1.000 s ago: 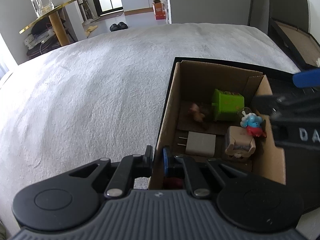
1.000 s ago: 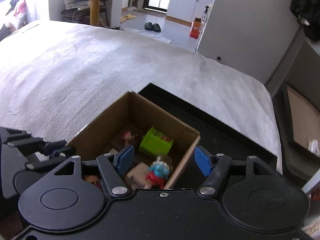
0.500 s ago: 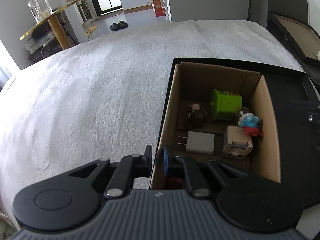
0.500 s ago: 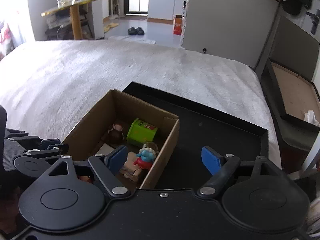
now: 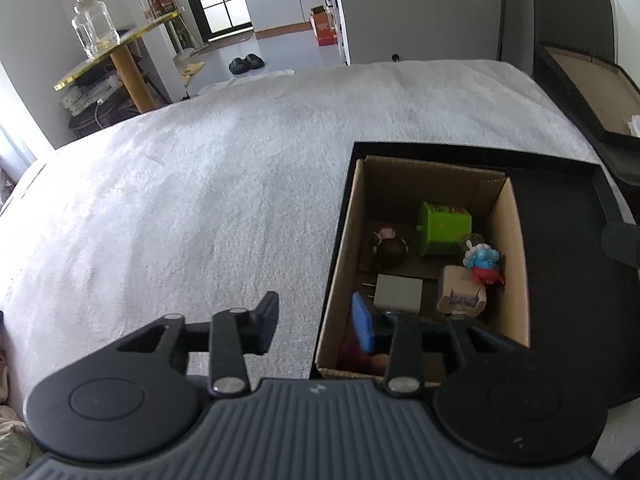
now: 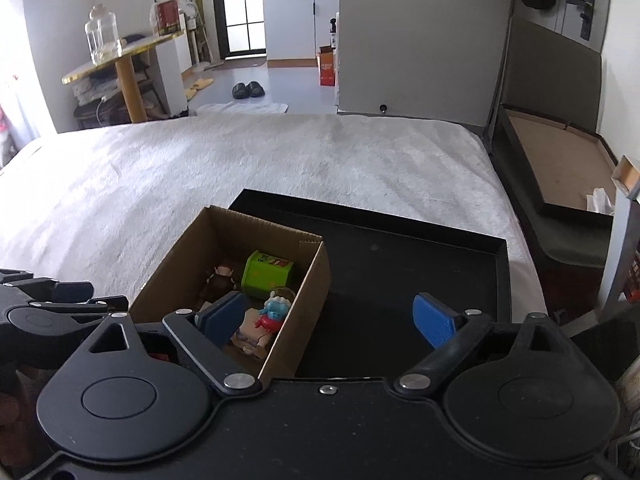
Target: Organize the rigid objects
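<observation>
You held both tongs, left and right, spread and empty at the cardboard box, lower right; best kept clear of its walls.

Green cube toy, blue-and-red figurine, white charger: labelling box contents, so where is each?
Green cube toy (image 5: 443, 229), left wrist view, front face.
Blue-and-red figurine (image 5: 483, 262), left wrist view, blue body.
White charger (image 5: 398, 293), left wrist view, top face.

Your left gripper's fingers hide a reddish item in the cardboard box. You can't identify it. The black tray is cut off at the frame's right edge.
</observation>
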Available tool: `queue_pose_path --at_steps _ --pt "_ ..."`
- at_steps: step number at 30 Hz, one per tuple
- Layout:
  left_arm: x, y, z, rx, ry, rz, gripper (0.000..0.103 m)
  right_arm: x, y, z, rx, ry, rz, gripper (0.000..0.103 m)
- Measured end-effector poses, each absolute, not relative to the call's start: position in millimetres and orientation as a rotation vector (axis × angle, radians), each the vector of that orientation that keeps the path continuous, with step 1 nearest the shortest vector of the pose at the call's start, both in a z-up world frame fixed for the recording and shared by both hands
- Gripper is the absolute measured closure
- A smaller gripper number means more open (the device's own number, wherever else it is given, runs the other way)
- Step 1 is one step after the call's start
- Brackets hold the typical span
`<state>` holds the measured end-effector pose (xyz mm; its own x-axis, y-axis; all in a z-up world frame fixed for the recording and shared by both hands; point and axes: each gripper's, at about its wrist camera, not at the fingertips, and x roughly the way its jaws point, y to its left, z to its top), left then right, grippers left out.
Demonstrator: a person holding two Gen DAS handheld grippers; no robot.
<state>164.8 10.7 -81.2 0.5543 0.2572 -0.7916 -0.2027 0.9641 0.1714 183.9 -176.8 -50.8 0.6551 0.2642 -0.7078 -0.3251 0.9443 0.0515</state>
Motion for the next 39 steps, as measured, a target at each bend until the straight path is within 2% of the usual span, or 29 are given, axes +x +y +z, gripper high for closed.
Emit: queue_pose_path --at_steps 13,17,21,27,39 --pt "149 10 -32 0.048 0.887 0.236 0.035 167 -201 -24 0.034 0.77 0.283 0.009" --pt "143 9 -22 0.045 0.878 0.215 0.024 159 -208 -17 0.063 0.756 0.265 0.0" --pt "134 11 -13 0.022 0.857 0.181 0.012 152 -215 -14 0.104 0.759 0.251 0.0" --pt "120 13 -1 -0.017 0.849 0.154 0.001 141 -225 -9 0.148 0.772 0.217 0.0" --pt "90 8 17 -0.039 0.833 0.09 0.0 116 -239 10 0.203 0.758 0.197 0.0"
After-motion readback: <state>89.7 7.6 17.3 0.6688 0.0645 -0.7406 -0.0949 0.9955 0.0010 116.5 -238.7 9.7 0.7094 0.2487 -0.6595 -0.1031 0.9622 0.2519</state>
